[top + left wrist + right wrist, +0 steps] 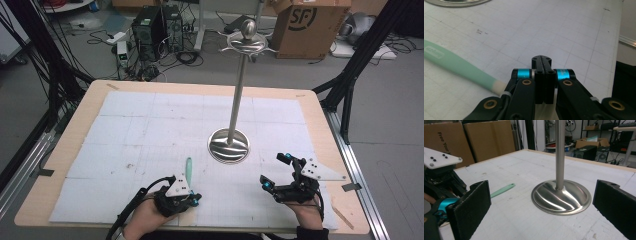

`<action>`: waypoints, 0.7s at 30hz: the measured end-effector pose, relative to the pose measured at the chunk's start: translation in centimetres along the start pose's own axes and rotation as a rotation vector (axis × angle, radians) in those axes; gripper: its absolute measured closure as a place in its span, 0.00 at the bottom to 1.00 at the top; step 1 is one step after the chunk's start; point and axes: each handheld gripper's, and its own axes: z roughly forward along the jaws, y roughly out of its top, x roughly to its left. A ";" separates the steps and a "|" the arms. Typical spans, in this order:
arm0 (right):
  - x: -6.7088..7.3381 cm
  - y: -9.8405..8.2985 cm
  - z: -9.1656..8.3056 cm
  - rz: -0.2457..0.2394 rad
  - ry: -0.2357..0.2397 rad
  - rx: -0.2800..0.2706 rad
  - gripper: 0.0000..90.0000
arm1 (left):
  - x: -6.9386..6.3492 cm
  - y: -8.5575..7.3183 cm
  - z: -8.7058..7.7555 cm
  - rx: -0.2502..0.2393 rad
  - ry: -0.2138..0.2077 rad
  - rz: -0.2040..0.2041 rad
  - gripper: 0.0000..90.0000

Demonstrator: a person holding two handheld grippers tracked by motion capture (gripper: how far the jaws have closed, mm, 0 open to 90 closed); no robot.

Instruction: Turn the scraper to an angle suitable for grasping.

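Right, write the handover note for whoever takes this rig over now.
Left gripper: jaws shut, nothing between them, low on the white mat just beside the mint-green handle.
Right gripper: jaws open and empty, facing the base of the steel stand.
Things: the handle lies flat on the mat, between the left gripper and the stand's base; the stand is upright near the middle of the table, and nothing can be seen hanging from its top hooks.
Done: nothing picked up.
Left: probably open the left jaws, grasp the handle and lift it.

The toothbrush (188, 166) lies on the table (60, 165), left of the stand's base (228, 145).
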 end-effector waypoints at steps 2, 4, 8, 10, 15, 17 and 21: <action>0.0 0.0 0.0 0.004 0.000 0.002 0.00 | -0.1 -0.1 -0.2 0.005 0.004 0.007 1.00; 0.1 0.0 0.0 0.003 0.000 0.003 0.00 | -0.2 -0.2 -0.4 0.010 0.009 0.010 1.00; 0.1 0.0 0.1 0.002 0.001 0.005 0.00 | 0.0 -0.6 -1.0 0.018 0.009 0.017 1.00; 0.1 0.0 0.1 0.003 0.004 0.008 0.00 | 0.0 -0.7 -1.2 0.016 0.008 0.015 1.00; 0.1 -0.1 0.1 0.004 0.004 0.009 0.00 | 0.5 -1.0 -1.7 0.024 0.005 0.026 1.00; 0.1 0.0 0.1 0.004 0.002 0.008 0.00 | 0.7 -1.2 -1.9 0.022 0.009 0.023 1.00; 0.1 -0.1 0.1 0.009 0.004 0.011 0.00 | 1.3 -1.6 -2.6 0.026 0.022 0.014 1.00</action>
